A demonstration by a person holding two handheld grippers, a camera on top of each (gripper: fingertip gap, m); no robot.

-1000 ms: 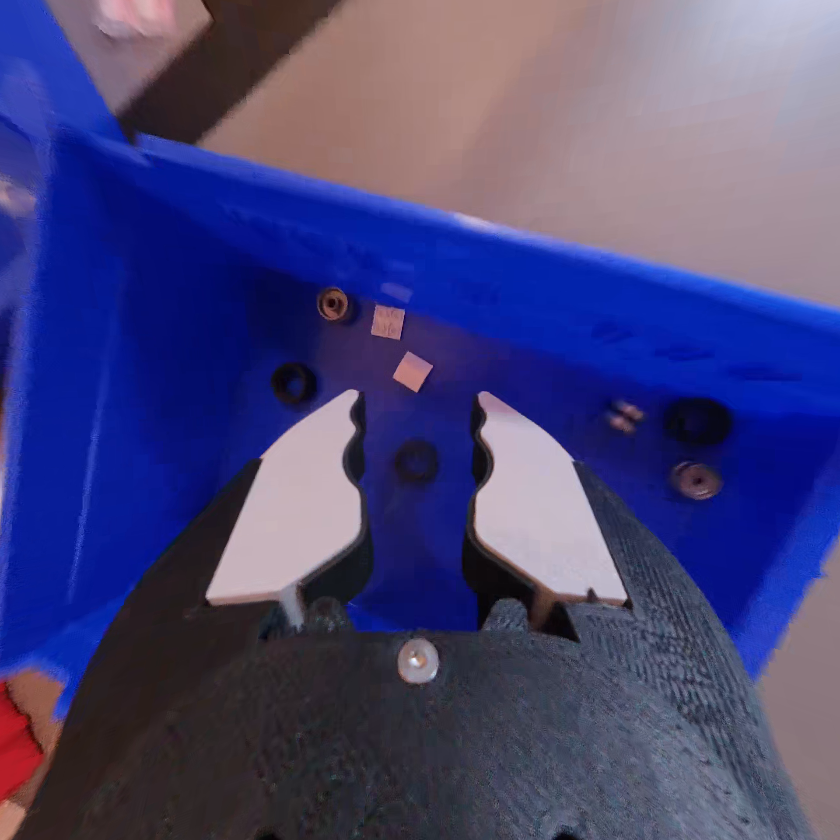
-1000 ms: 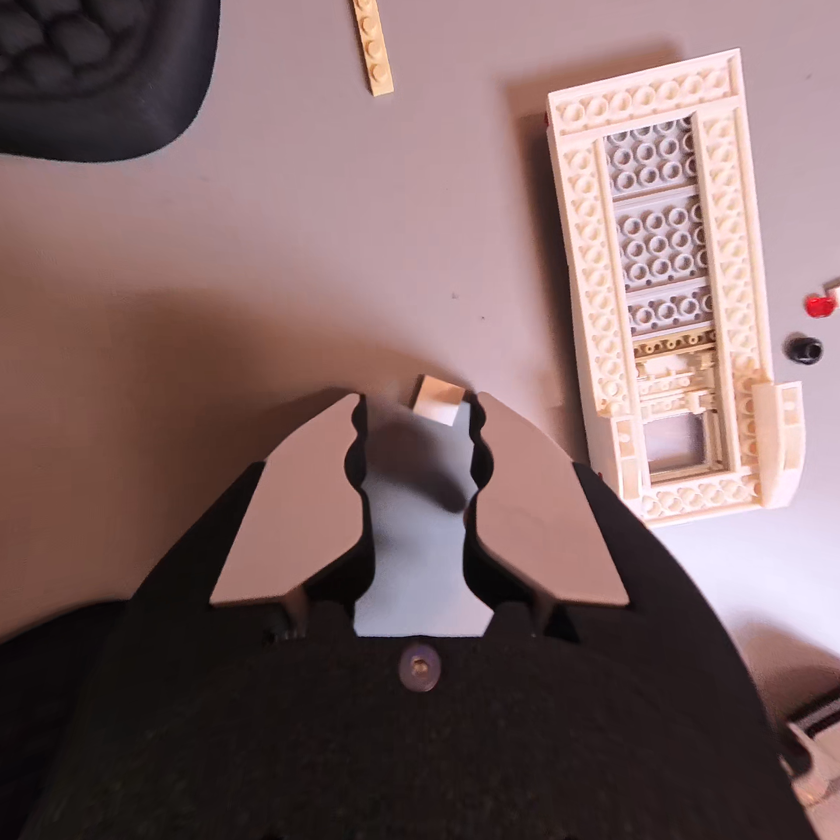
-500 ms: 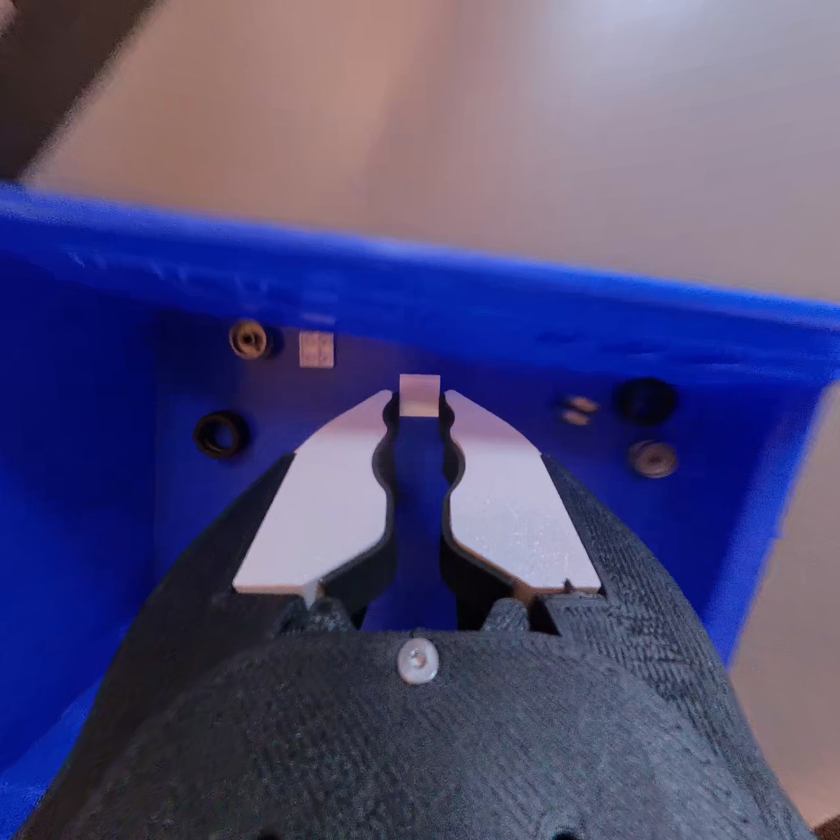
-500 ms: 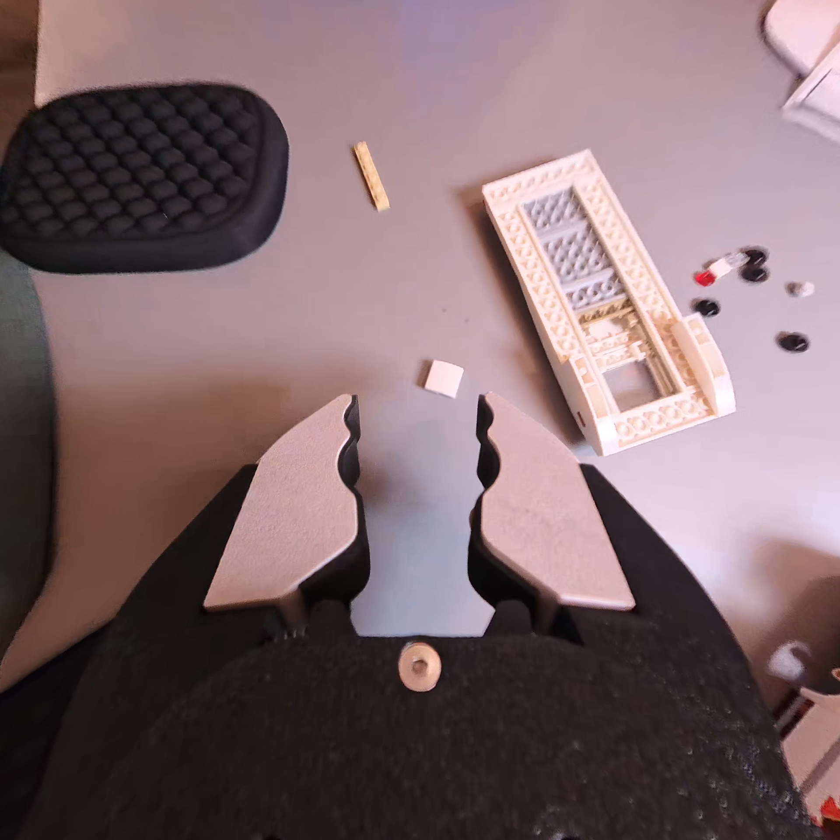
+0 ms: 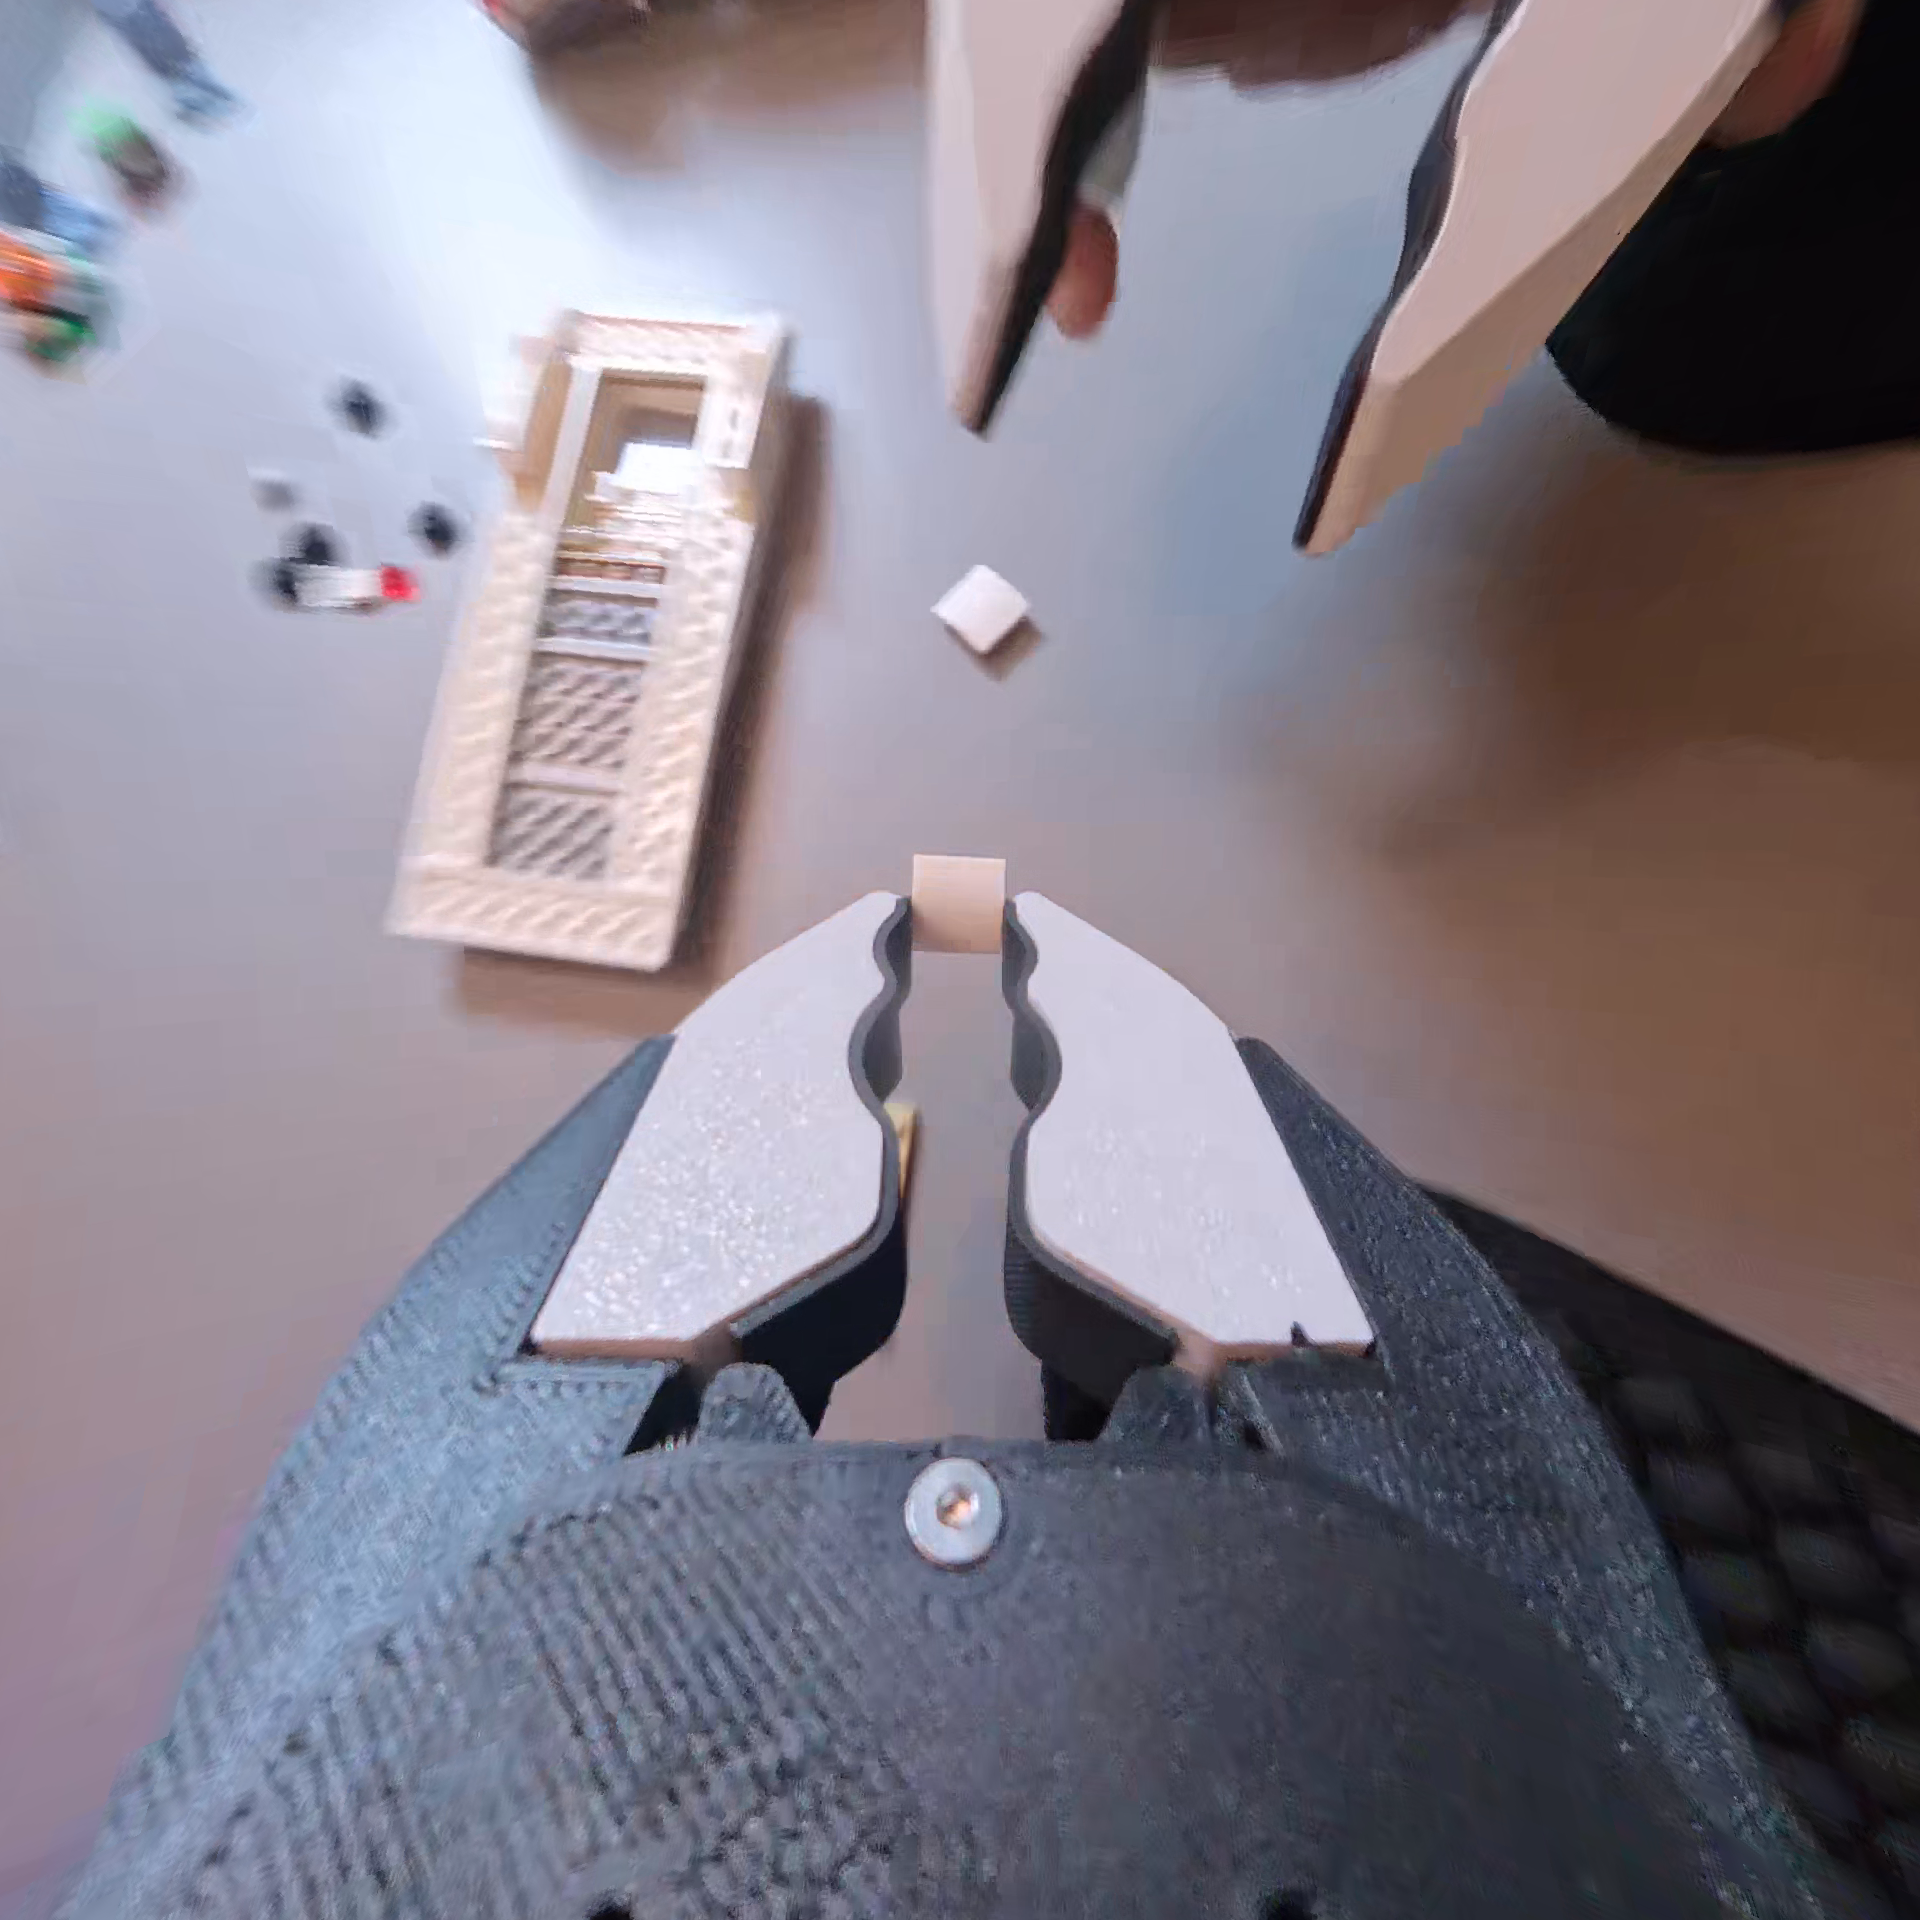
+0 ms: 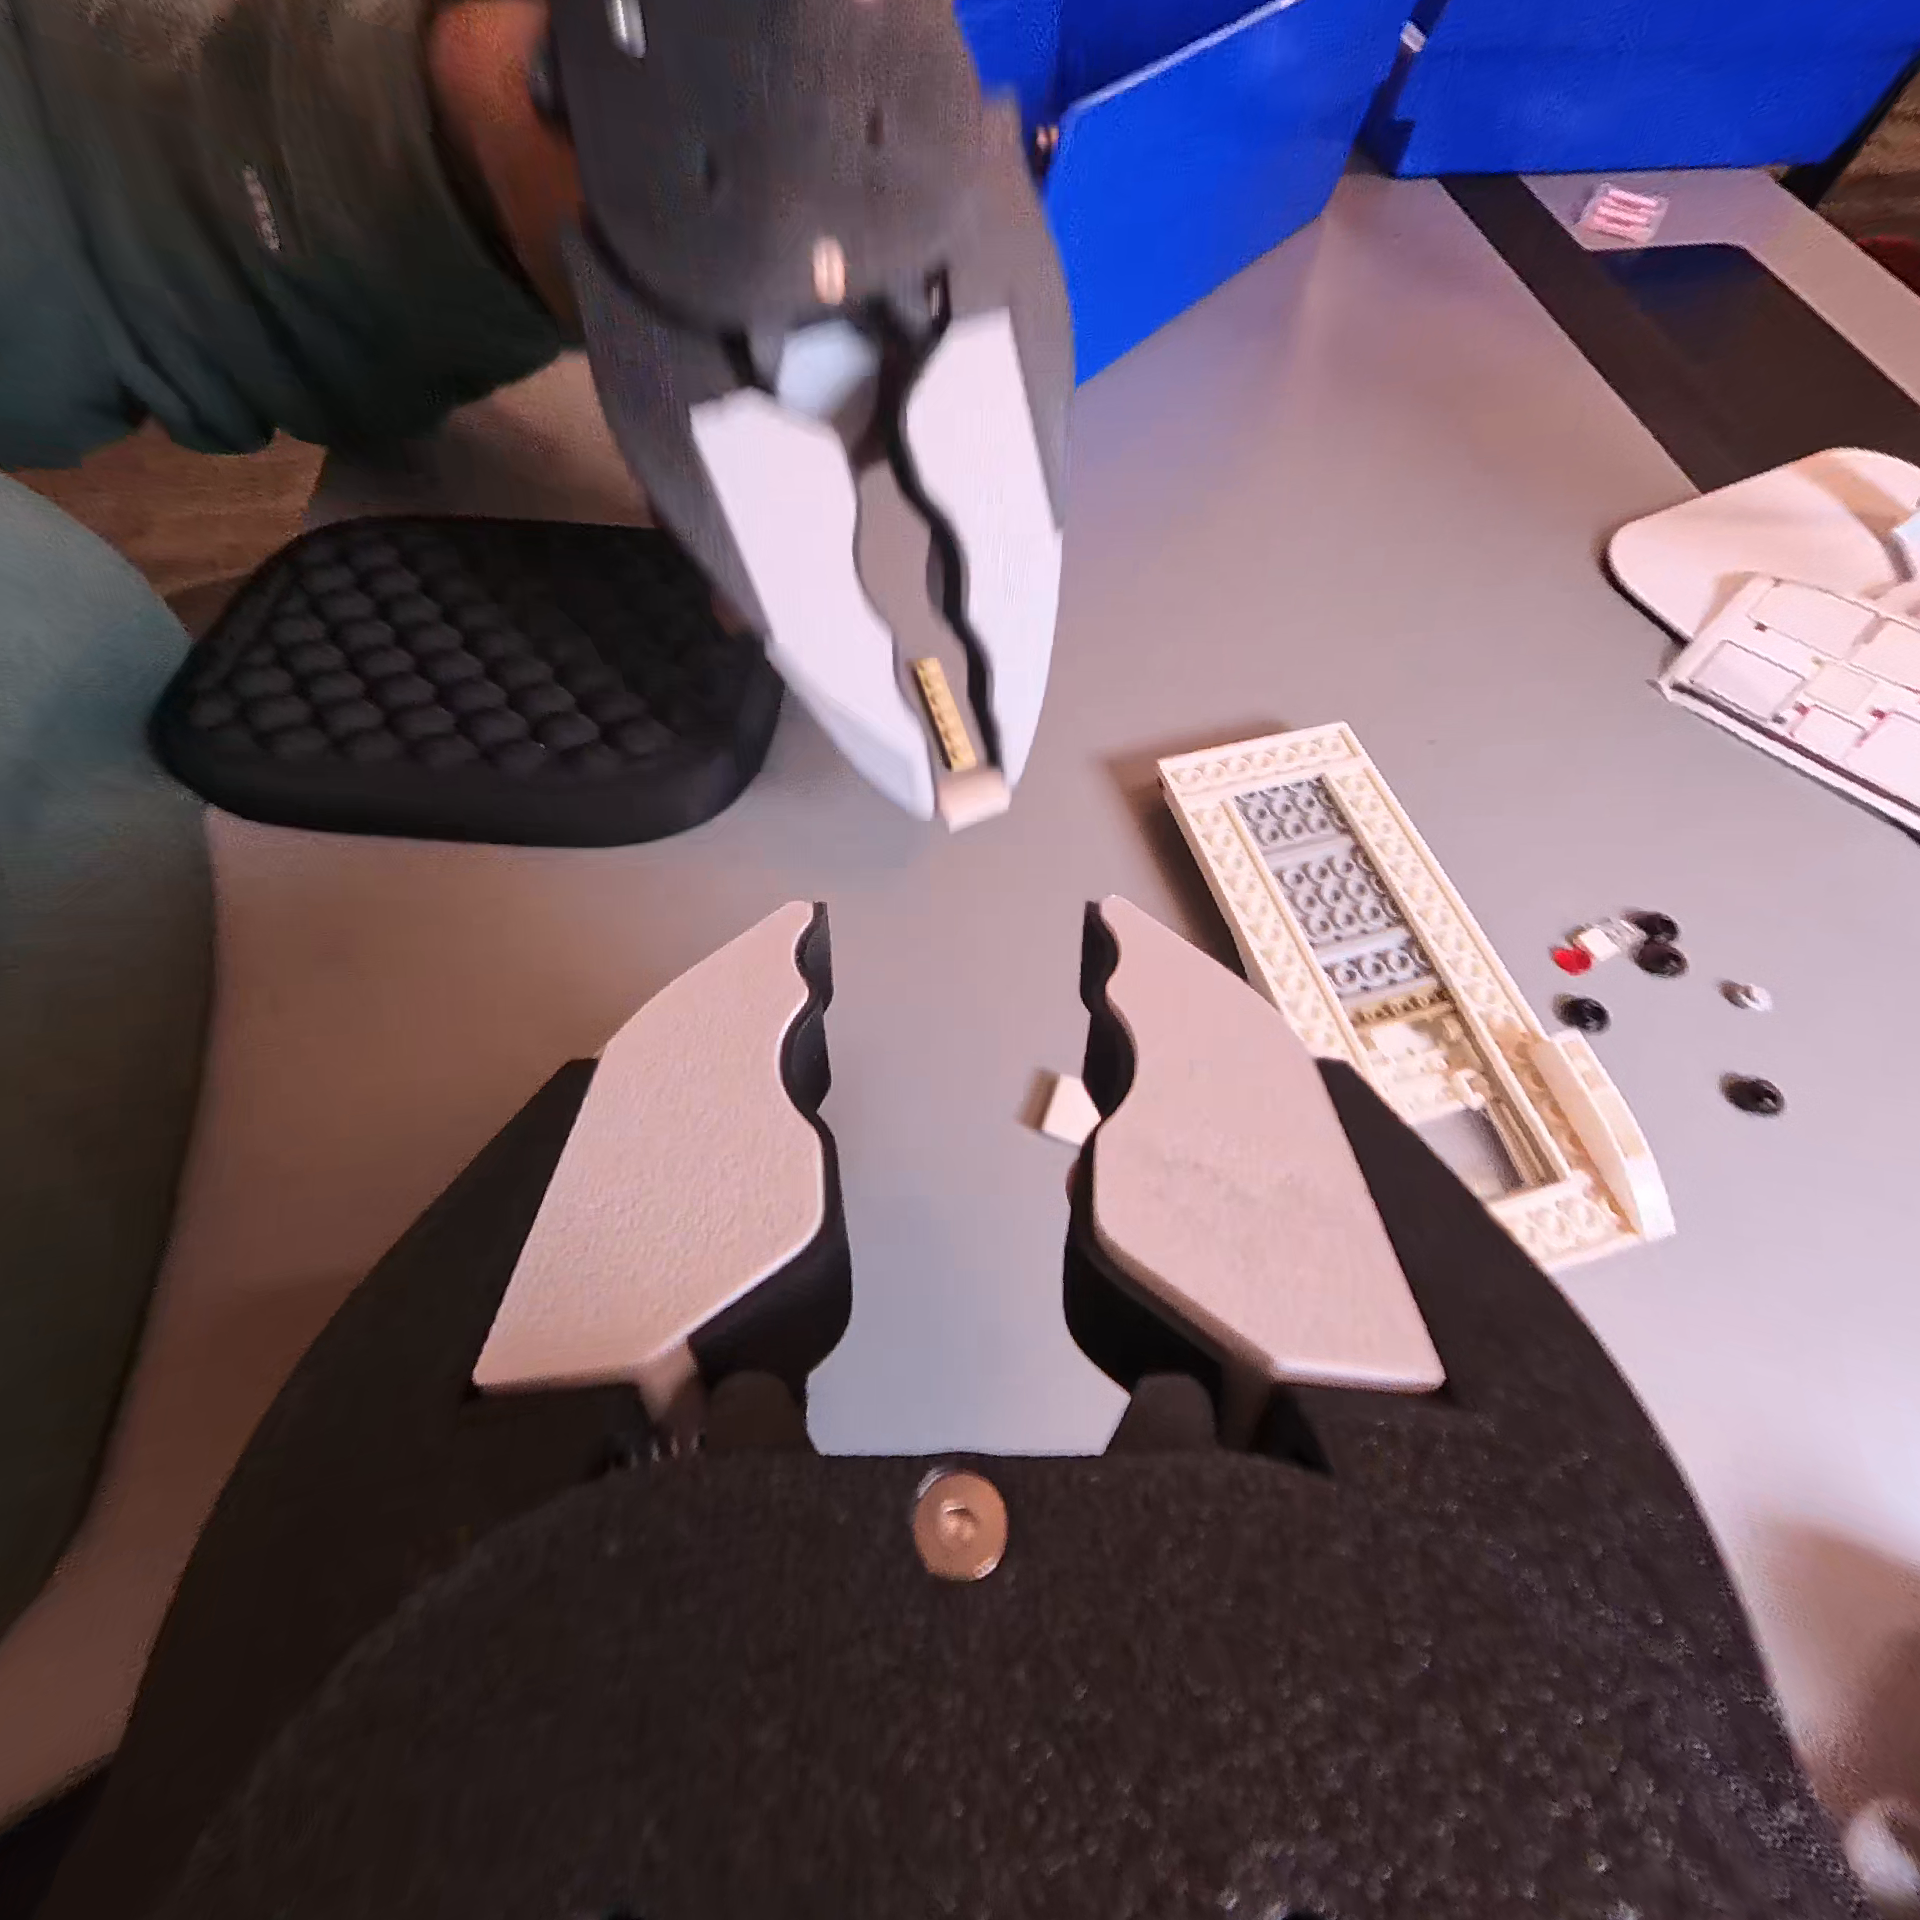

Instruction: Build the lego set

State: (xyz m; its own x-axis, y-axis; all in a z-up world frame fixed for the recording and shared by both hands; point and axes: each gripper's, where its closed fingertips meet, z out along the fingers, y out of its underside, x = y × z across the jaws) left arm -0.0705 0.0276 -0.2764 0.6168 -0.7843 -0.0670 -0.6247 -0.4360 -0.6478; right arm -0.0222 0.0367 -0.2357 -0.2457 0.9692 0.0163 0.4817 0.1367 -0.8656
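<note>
My left gripper [image 5: 958, 914] is shut on a small tan square tile [image 5: 958, 902] and holds it above the grey table [image 5: 1351, 831]. The right wrist view shows the same grip, with the tile [image 6: 975, 798] pinched at the tips of the left gripper [image 6: 966, 795]. My right gripper [image 6: 954, 920] is open and empty above the table. It also shows at the top of the left wrist view [image 5: 1143, 478]. A second white square tile [image 5: 982, 608] lies flat on the table between the grippers, and in the right wrist view this tile [image 6: 1062, 1107] sits beside the right finger [image 6: 1195, 1122]. A cream studded baseplate build [image 6: 1392, 977] lies to the right.
A tan strip plate [image 6: 945, 717] lies on the table behind the left gripper. A black dimpled pad [image 6: 468, 675] sits at the left, blue bins [image 6: 1195, 177] at the back. Small black rings [image 6: 1579, 1013] and a red piece [image 6: 1574, 958] lie right of the build. A white booklet [image 6: 1818, 686] is far right. Some 7 cm of space lies between my two pairs of fingers. Between my left fingertips and the red piece [image 6: 1574, 958] there is roughly 15 cm. My left wrist view [image 5: 385, 585] looks at it from another angle.
My left gripper shut on the tan tile inside the blue bin, lifted it out and carried it over the table. My right gripper rose away from the white tile and stayed open.
</note>
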